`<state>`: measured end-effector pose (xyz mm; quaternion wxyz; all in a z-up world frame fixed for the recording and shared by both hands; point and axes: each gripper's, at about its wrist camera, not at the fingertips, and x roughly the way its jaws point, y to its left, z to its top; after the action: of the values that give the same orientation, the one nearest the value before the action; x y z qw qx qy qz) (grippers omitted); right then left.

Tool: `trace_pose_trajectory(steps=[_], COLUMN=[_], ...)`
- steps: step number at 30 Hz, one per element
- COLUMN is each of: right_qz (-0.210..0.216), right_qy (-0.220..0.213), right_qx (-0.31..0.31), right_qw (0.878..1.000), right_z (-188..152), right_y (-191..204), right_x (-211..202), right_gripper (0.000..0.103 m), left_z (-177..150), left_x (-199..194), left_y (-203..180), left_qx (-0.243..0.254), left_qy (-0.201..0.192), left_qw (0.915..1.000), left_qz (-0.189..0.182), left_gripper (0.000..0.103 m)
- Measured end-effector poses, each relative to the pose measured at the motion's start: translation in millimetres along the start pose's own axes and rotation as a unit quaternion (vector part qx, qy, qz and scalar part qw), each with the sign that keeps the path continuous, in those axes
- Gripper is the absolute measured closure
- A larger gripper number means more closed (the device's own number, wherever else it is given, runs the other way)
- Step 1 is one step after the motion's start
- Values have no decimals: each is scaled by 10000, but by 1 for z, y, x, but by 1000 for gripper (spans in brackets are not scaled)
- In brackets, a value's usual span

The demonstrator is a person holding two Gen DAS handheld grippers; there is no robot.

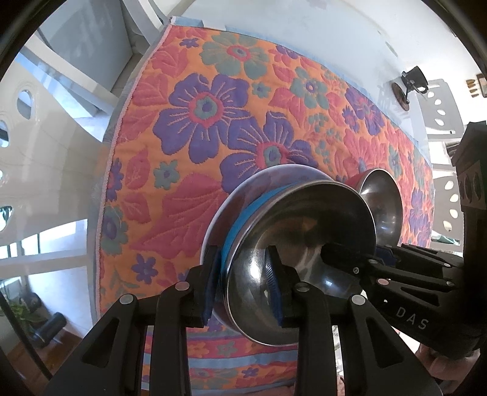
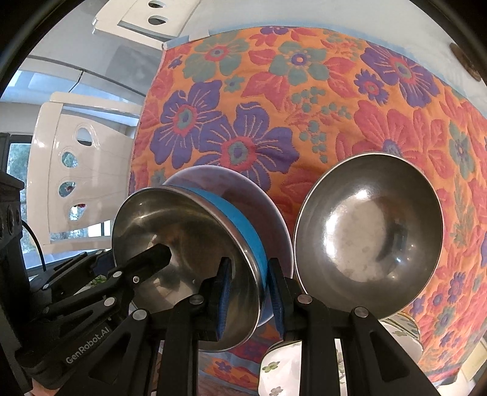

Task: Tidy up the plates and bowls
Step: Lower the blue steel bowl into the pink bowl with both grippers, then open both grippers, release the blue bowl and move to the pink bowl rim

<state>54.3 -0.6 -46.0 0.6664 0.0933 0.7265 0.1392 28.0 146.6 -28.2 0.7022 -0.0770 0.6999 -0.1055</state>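
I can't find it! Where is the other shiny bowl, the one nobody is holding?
The free steel bowl sits on the flowered cloth, right of the gripped blue-sided bowl in the right wrist view.

White table (image 1: 304, 27), topped with a floral cloth (image 1: 188, 198) in orange, red, purple and teal, blue-bordered and hanging over the near edge. Resting on the cloth: a blue-banded steel bowl (image 2: 182, 237) set in a pale plate (image 2: 268, 219), and just beside it a second steel bowl (image 2: 368, 231). Near the front edge, partly hidden under that second bowl, white flower-patterned dishes (image 2: 283, 368); on the bare far corner, a small dark object (image 1: 409, 83), too small to identify.
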Motion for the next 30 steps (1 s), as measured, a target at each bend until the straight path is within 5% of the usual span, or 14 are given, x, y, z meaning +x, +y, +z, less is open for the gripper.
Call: trace_pose_trajectory(steps=[22, 30], right_qz=[181, 344], right_qy=[-97, -364], right_qx=[32, 15], right_qw=[9998, 9987], right_z=[-7, -14], right_y=[-10, -26], right_x=[-12, -43], right_gripper=[79, 79], left_z=[2, 21], left_x=[-19, -57], left_y=[-10, -10], left_qx=[21, -32], left_qy=[-160, -608], left_qw=[9998, 9979], left_qz=[113, 220], left_gripper=[75, 74])
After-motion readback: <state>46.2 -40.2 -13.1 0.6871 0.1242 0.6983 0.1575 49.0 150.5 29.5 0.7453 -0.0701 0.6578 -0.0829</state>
